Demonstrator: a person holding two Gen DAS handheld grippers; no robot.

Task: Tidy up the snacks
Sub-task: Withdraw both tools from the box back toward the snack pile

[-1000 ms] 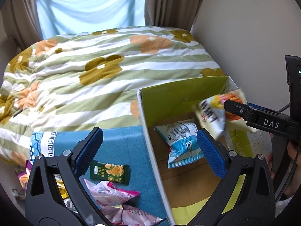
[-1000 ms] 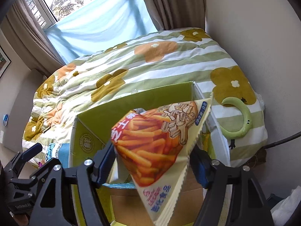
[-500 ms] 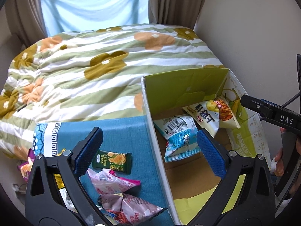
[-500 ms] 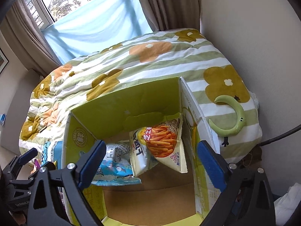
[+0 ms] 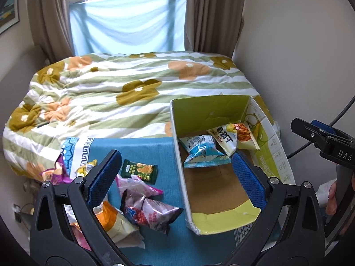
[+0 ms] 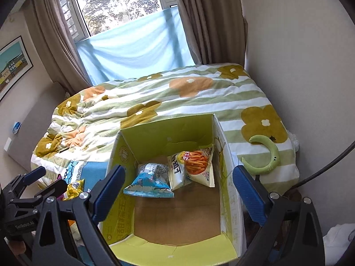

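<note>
Two snack packets (image 6: pixel 190 168) lie at the far end inside the cardboard box (image 6: pixel 124 155); several loose packets (image 5: pixel 142 190) remain left of it. Left gripper (image 5: pixel 175 173) and right gripper (image 6: pixel 177 188) gape, empty

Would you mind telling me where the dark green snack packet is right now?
In the left wrist view, the dark green snack packet lies flat on the blue cloth, left of the cardboard box, just beyond the pink packets.

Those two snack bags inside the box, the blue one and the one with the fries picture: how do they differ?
The blue bag lies nearer the box's left wall; the fries bag leans in the far right corner. The blue bag looks puffed, the fries bag flatter and larger. Both are sealed, inside, and touched by neither gripper.
</note>
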